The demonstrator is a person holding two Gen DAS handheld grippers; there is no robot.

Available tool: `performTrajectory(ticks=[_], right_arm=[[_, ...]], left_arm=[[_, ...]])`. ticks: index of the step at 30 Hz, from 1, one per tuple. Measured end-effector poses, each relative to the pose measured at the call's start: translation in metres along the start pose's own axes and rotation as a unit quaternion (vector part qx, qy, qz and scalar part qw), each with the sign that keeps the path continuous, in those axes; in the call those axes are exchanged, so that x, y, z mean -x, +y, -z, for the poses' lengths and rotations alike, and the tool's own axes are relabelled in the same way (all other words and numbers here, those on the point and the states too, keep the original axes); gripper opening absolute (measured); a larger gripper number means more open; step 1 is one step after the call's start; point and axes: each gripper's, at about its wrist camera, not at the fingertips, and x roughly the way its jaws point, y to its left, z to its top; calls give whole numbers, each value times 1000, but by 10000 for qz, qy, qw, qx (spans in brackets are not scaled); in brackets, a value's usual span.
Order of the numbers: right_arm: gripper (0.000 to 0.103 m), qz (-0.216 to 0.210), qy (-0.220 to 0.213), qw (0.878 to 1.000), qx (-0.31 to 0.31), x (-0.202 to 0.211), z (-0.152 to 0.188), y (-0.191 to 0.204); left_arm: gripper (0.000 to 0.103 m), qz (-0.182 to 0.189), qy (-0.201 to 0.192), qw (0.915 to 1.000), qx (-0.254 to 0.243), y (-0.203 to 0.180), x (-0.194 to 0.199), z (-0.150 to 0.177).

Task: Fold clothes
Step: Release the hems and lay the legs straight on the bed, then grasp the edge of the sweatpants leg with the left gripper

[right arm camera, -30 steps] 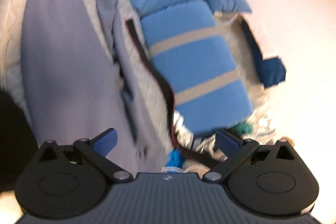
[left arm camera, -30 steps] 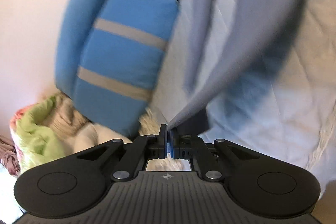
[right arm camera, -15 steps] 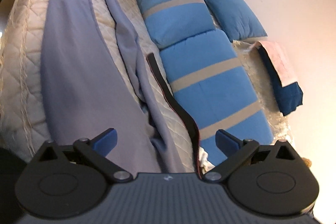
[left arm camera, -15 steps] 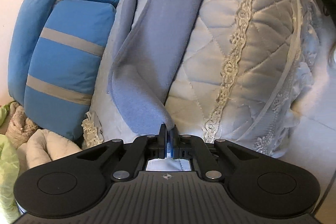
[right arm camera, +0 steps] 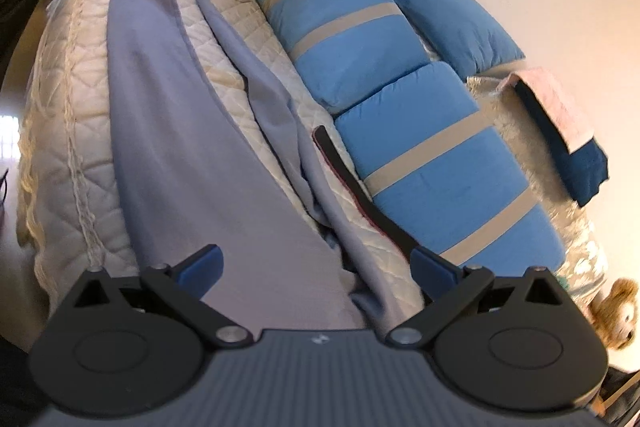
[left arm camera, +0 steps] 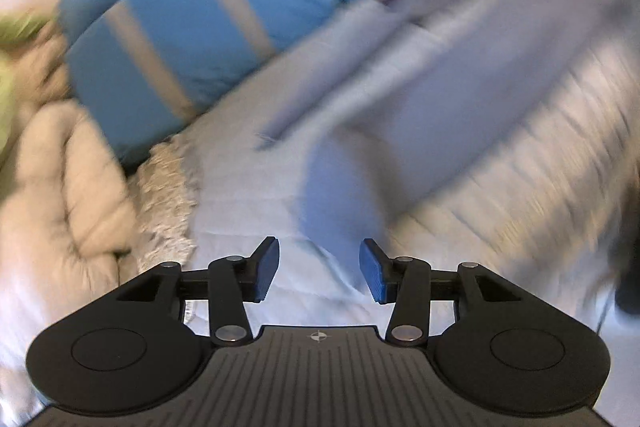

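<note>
Left gripper (left arm camera: 319,275): jaws just opened, nothing between pads; right gripper (right arm camera: 316,273): jaws wide apart, empty; grey garment (right arm camera: 180,131) lies lengthwise on quilted bedspread (right arm camera: 64,131) beside blue cushion (right arm camera: 440,163); advice: flatten long strip first, grip edge squarely.

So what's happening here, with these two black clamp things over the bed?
A person holds a gripper in each hand and is folding a grey-lilac garment spread on a quilted white bedspread, beside blue striped cushions. The left gripper has just been opening and has let go of the cloth: its jaws now stand apart with nothing pinched, a fold of the garment lying just ahead. The right gripper is wide open above the other end, holding nothing.
</note>
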Motion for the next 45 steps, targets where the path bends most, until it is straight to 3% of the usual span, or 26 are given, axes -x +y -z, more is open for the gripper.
performTrajectory(ticks=[2,6,14,21,24,27,31,34,39,45], right_arm=[[103,-61,-9,9999,-80,-2,-2,4],[103,-174,-39,9998,-119,-6,-8,12],[103,-332,-17,9993,-185,-10,-13,20],[103,-430,47,9989,-157,-15,-12,22],[103,-452,98,9988,-127,-17,-14,23],[103,-461,141,9988,-96,-19,-14,24],[103,-454,184,9988,-86,-20,-14,26],[103,-440,196,9988,-73,-20,-15,26],[103,-435,199,9988,-60,-20,-14,27],[103,-422,230,9988,-92,-20,-14,26]], left_arm=[[43,-156,-6,9996,216,15,-15,-8],[43,-323,223,9991,174,20,-48,-15],[43,-115,256,9994,-183,-1,-67,-12],[40,227,209,9989,-343,3,-82,-18],[30,564,204,9974,-394,7,-89,-23],[9,932,260,9942,-479,6,-94,-29],[5,1075,380,9919,-562,7,-95,-34],[4,953,411,9911,-839,7,-88,-36],[4,381,483,9899,-1279,17,-81,-42],[4,-288,589,9792,-1921,25,-88,-53]])
